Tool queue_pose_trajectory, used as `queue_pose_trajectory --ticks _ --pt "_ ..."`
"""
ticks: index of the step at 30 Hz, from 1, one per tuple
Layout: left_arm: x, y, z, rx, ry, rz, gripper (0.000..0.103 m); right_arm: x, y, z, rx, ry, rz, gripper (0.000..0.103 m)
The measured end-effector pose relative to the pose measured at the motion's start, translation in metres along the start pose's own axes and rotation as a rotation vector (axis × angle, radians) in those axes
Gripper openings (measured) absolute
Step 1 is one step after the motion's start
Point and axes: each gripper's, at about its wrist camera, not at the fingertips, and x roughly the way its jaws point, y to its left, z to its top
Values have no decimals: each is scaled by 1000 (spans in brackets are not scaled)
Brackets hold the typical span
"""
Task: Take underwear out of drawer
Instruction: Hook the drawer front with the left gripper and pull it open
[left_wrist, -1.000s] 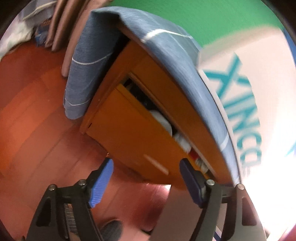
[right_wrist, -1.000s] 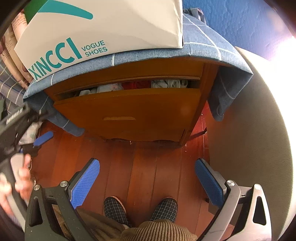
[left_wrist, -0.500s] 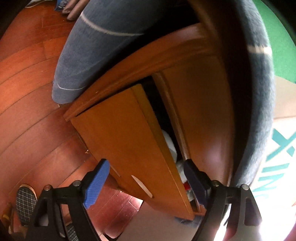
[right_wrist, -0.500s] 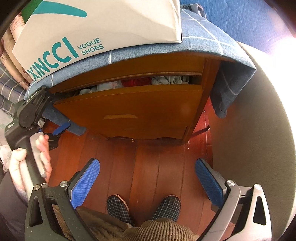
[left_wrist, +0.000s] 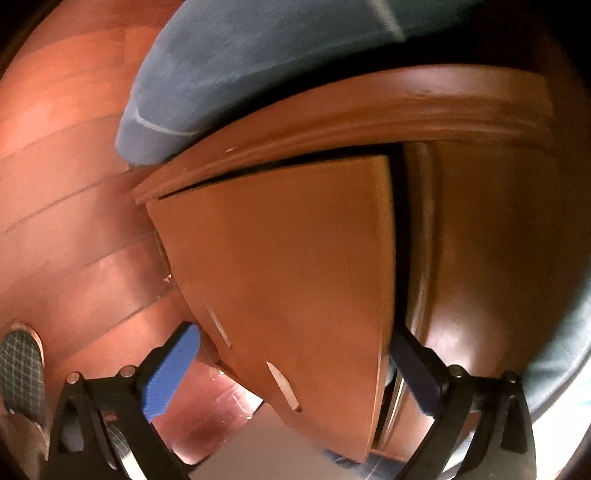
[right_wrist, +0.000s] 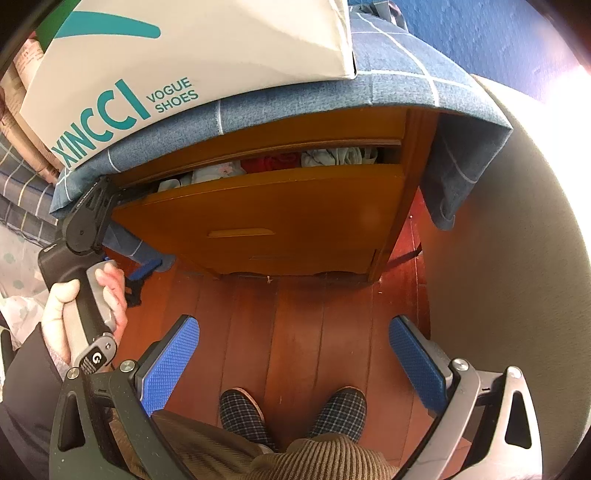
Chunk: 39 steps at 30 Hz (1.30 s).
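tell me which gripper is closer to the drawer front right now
Left. The left gripper is open and straddles the drawer front at its end, one finger on each side. The right gripper hangs back over the floor, open and empty.

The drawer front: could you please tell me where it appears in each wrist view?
Left wrist: the drawer front fills the centre, seen edge-on from its end, between the open fingers of the left gripper.
Right wrist: it sits mid-frame, face-on, under the clothes.
Shared landmark: the blue checked cloth draped over the cabinet.
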Motion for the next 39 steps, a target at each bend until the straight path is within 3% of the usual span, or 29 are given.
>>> queue_pose_trajectory --ticks 6,10,14,18,21,25,39 --pt "19 -2 2 -29 -24 79 103 0 0 -1 1 0 -4 102" --pt "35 13 2 -51 -12 49 103 1 0 0 4 0 -7 102" --pt "34 12 3 -39 13 85 103 2 1 0 4 2 -11 102" --pt "27 4 5 40 24 158 103 1 1 1 5 0 -13 102" --pt "20 9 2 74 42 174 103 -1 0 0 10 -4 -16 102" --pt "5 20 -4 81 82 207 103 -1 -2 0 18 -5 -13 102" --pt "-34 25 -13 159 170 433 103 -10 -4 2 25 -23 -8 102"
